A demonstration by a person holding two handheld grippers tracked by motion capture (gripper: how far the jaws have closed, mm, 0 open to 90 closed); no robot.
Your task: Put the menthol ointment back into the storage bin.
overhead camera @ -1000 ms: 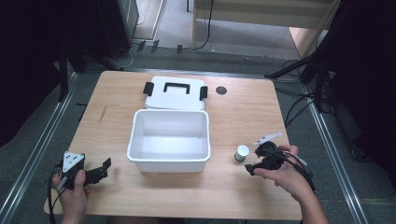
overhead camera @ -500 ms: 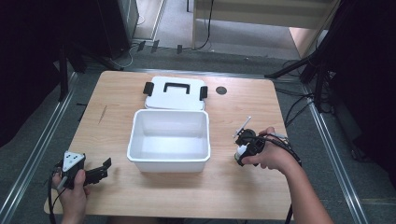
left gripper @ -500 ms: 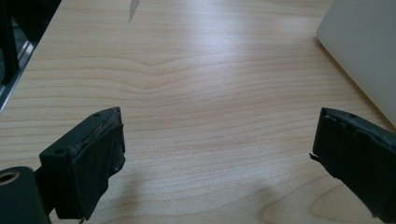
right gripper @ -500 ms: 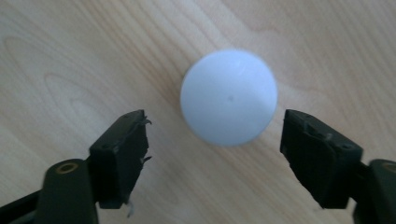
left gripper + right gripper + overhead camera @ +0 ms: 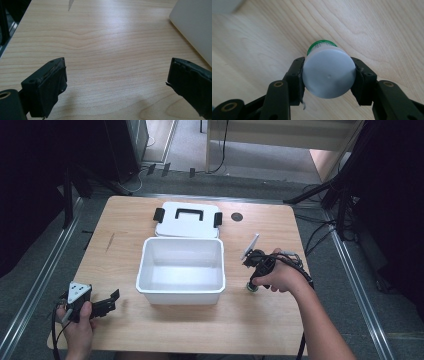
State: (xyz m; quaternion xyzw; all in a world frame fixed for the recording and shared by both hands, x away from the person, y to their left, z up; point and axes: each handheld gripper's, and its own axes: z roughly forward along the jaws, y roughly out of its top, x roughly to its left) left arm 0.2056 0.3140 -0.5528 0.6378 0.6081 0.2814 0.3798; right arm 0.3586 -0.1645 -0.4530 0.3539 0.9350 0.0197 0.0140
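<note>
White plastic bin (image 5: 181, 270) stands open at the middle of the wooden table (image 5: 125, 225), its lid (image 5: 188, 220) (black handle and two black latches) lying flat just beyond its far edge and touching it. Dark round mark (image 5: 237, 216) noted on the tabletop to the right of the lid.

Right gripper (image 5: 328, 75), held in the right hand (image 5: 278, 276), points down at the table just right of the bin's near right corner. Its two jaws are pinched against opposite sides of the pale cap of a small bottle (image 5: 327, 71), which stands upright on the wood; a green band shows below the cap. From above, the bottle (image 5: 250, 287) is largely hidden under the hand.

Left gripper (image 5: 116, 86), held in the left hand (image 5: 77, 320) at the near left corner of the table, has its jaws spread wide with bare wood between them. The bin's wall (image 5: 197, 27) lies to its right, well apart
</note>
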